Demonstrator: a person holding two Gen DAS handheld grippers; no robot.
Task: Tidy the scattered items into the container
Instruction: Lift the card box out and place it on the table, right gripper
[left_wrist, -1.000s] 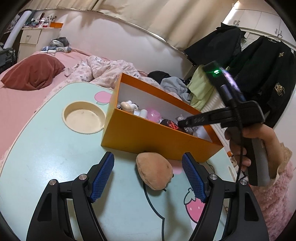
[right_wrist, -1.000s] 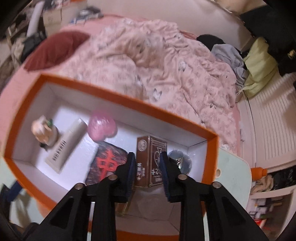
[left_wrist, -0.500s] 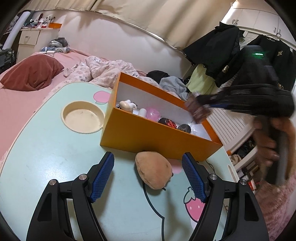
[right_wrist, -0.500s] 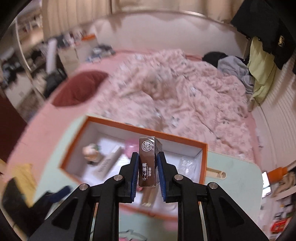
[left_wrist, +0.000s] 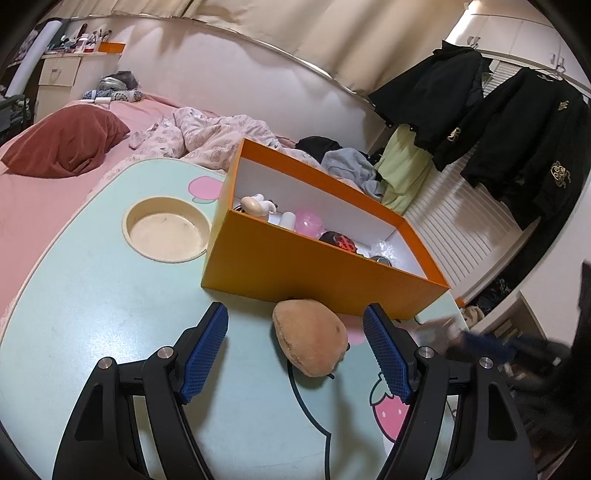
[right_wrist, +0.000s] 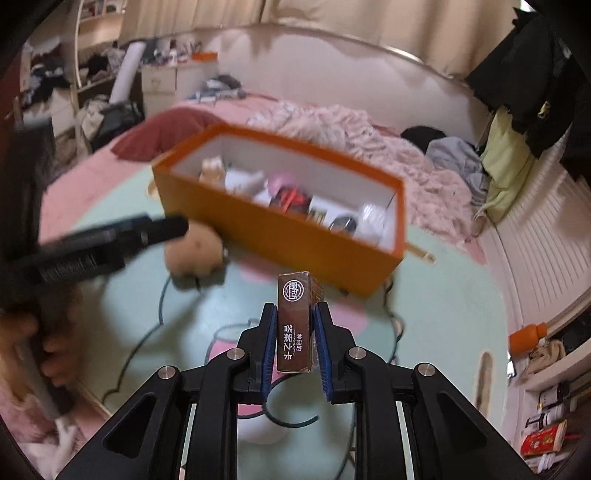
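The right gripper (right_wrist: 294, 325) is clamped on a brown card box (right_wrist: 295, 321), its blue pads pressing both narrow sides; the box stands upright between them, printed face toward the camera, above the pale green table (right_wrist: 443, 314) and on the near side of the orange box (right_wrist: 280, 236). The left gripper (left_wrist: 295, 350) has its jaws spread wide and holds nothing. Between its pads, touching neither, lies a tan plush toy (left_wrist: 310, 336) on the table, its far end just against the orange box's near wall.

The orange box is open-topped with a white inside. In it, from the left wrist view, lie a small cream figurine (left_wrist: 255, 205) at the left end, a white tube (left_wrist: 287, 220) beside it, a pink heart-shaped piece (left_wrist: 309, 223), a black item with red markings (left_wrist: 341, 242), and something shiny near crumpled clear wrap (left_wrist: 384, 254) at the right end. A round recess (left_wrist: 166, 229) is sunk in the table left of the box.
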